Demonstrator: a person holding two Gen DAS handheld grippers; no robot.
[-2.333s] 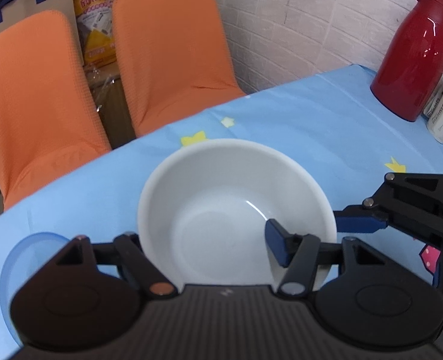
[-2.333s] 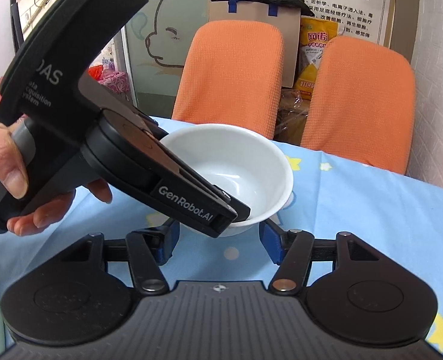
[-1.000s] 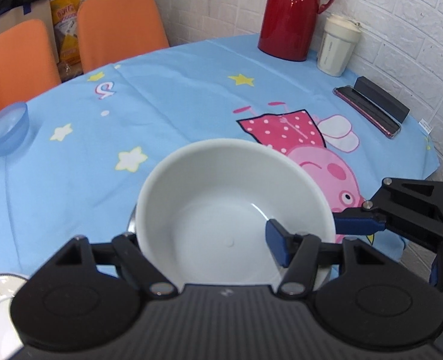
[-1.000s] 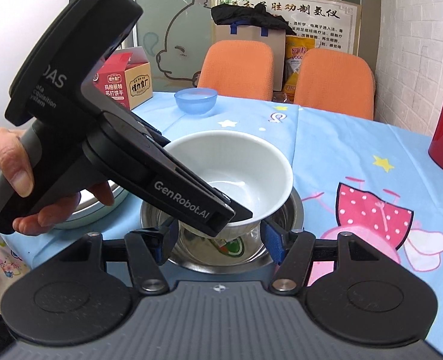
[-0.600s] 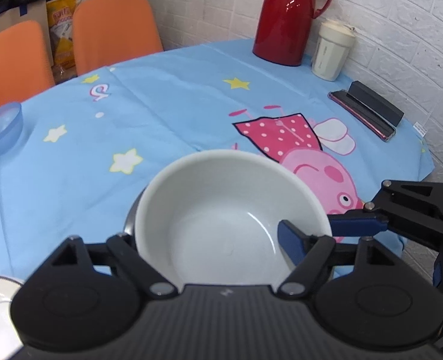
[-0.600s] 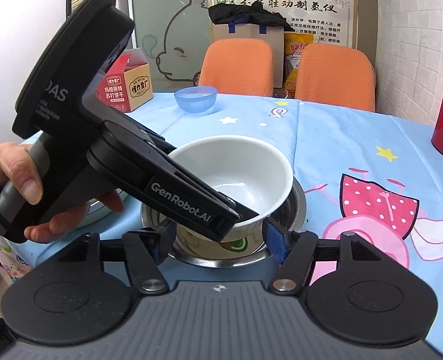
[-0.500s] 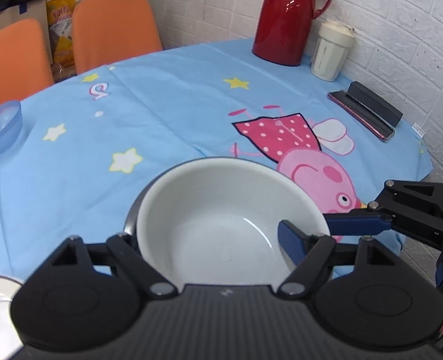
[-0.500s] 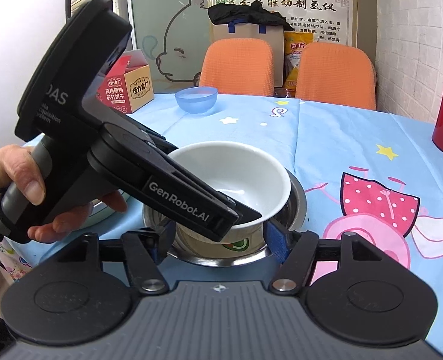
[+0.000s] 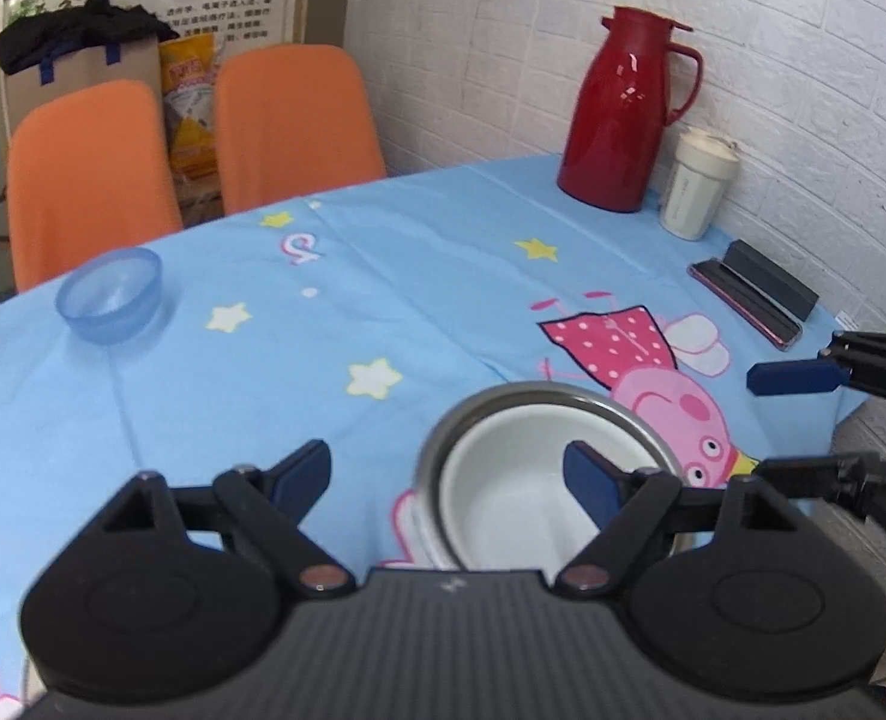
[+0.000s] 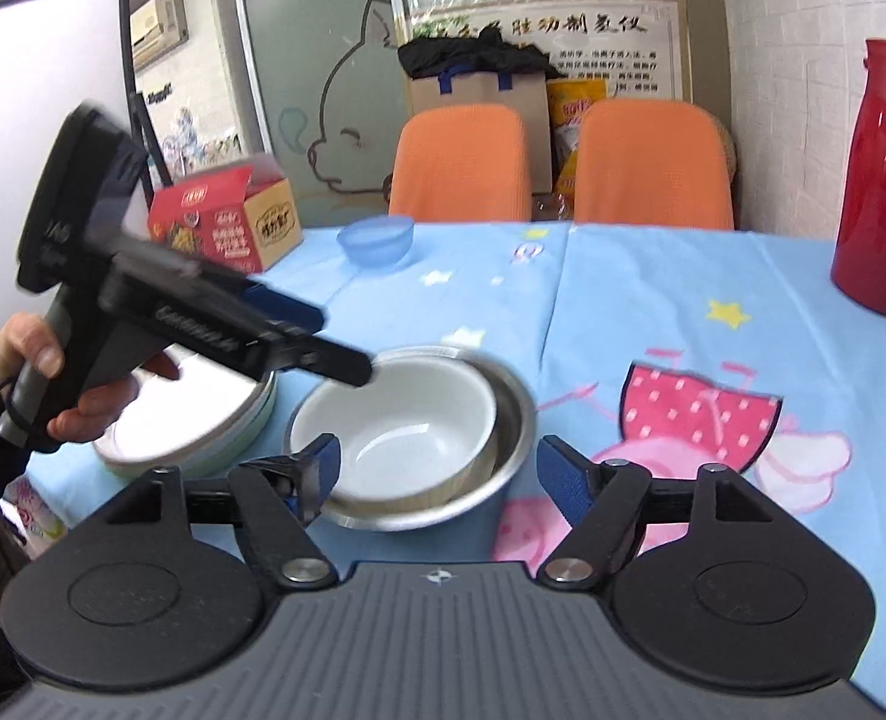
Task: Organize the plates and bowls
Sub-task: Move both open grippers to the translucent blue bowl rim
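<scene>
Left gripper (image 9: 445,477) held above the table, jaws spread wide, nothing between them; in the right wrist view it shows from the side (image 10: 347,354), gripped by the person's left hand (image 10: 53,384), its tip over the far-left rim of the white bowl (image 10: 395,426). Right gripper (image 10: 437,474) also spread apart and empty, its blue pads flanking the near side of the bowls without touching them. The white bowl sits nested inside a steel bowl (image 10: 511,414), tilted slightly and offset toward the left side; nothing inside the white bowl. Just left of the steel bowl, a stack of plates (image 10: 191,420): a white plate on top, a pale green rim below; exact count cannot be told. One translucent blue bowl (image 9: 110,294) stands empty, well apart, at the far side of the blue cartoon tablecloth (image 9: 443,276) near two orange chairs (image 9: 191,144). Count of bowls in view: three (white, steel, blue). One red thermos jug (image 9: 622,114) with one lidded cream cup (image 9: 697,189) just beside it by the brick wall. One red carton (image 10: 221,222) at the table's left edge. A dark phone on a stand (image 9: 751,294) lies near the right edge.
</scene>
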